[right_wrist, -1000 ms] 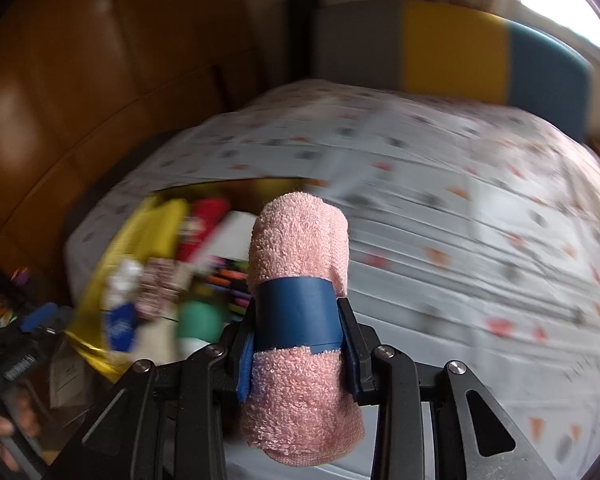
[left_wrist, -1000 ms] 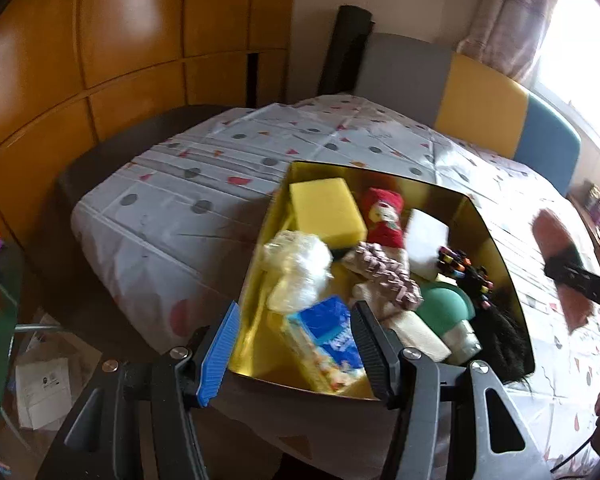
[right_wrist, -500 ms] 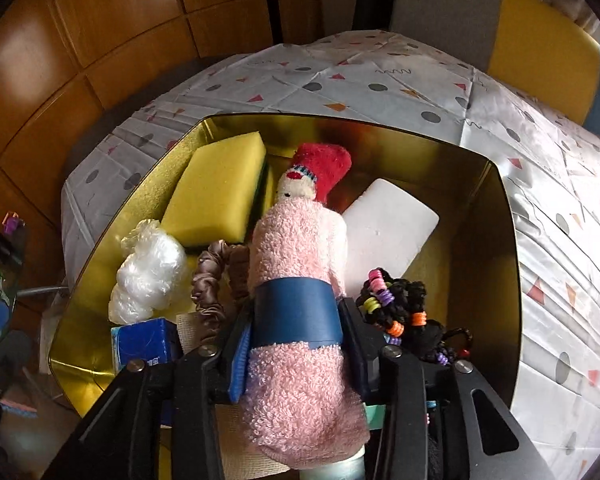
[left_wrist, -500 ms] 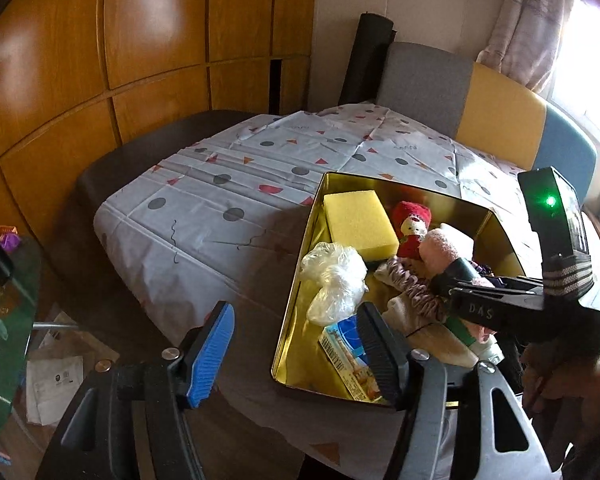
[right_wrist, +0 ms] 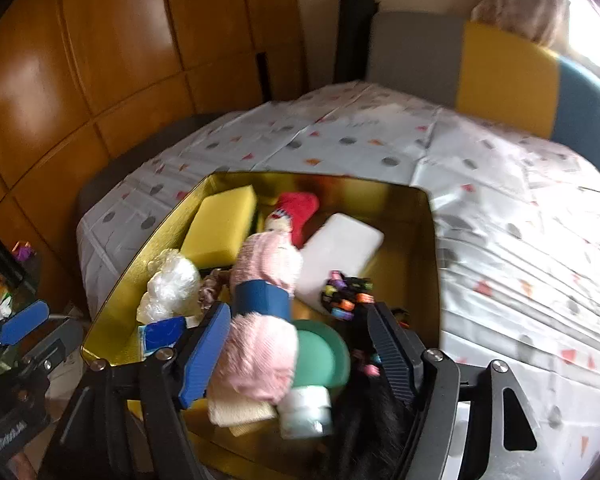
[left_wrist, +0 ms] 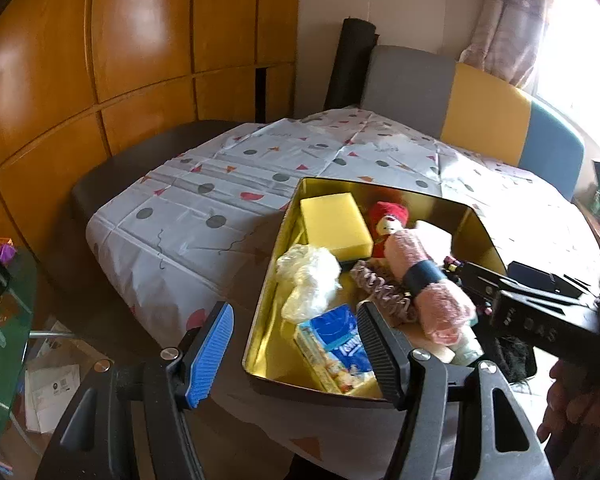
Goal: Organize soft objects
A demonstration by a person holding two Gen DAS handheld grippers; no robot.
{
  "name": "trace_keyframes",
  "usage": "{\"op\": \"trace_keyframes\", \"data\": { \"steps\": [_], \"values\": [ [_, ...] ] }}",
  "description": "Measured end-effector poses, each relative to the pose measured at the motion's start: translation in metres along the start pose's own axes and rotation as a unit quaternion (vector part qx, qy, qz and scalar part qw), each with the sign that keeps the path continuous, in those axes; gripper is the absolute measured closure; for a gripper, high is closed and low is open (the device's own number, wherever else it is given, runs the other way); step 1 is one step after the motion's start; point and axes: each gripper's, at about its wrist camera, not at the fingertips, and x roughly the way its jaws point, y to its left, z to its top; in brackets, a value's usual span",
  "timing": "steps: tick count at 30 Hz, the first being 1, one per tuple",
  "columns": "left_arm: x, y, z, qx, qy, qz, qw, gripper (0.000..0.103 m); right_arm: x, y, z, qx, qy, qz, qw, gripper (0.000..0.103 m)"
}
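The right gripper [right_wrist: 296,344] has just been opening its jaws, and now they stand wide, with the rolled pink towel [right_wrist: 260,320] lying loose between them and no pad pressing on it. The towel has a blue band [right_wrist: 264,298] around its middle. It lies in the gold tin [right_wrist: 420,208], on top of the other soft things, near the middle of the tin. Under its near end sit a green round thing [right_wrist: 324,356] and a folded cream cloth [right_wrist: 240,408]. Just past its far end lies a little doll with a red hat [right_wrist: 296,210], and beside the doll is a white block [right_wrist: 340,244]. A yellow sponge [right_wrist: 220,226] fills the far left corner of the tin. A crumpled clear bag [right_wrist: 168,284] sits by the left wall, and a blue tissue pack [left_wrist: 336,348] lies in the near left corner. A bunch of black hair ties with bright beads [right_wrist: 346,294] lies on the right side, and something black and hairy [right_wrist: 364,432] sits at the near right corner. The left gripper [left_wrist: 296,354] hangs over the near left corner of the tin with its jaws wide and nothing in them. The tin stands near the front edge of a table with a spotted white cloth [left_wrist: 220,200]. A person's hand [left_wrist: 572,400] holds the right tool.
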Motion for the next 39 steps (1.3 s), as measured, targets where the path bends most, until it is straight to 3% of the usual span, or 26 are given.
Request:
{"op": "trace_keyframes", "data": {
  "steps": [7,13,39],
  "values": [
    [-0.021,-0.017,-0.003,0.007,-0.030,-0.018,0.9994,0.037,-0.048,-0.014,-0.024,0.020,-0.068,-0.063,0.996,0.018],
    [-0.035,-0.029,-0.009,0.018,-0.048,-0.026,0.9983,0.037,-0.074,-0.017,-0.041,0.032,-0.100,-0.093,0.990,0.017],
    [-0.036,-0.032,-0.014,0.021,-0.037,-0.024,0.9988,0.037,-0.080,-0.008,-0.051,0.027,-0.106,-0.090,0.990,0.017]
  ]
}}
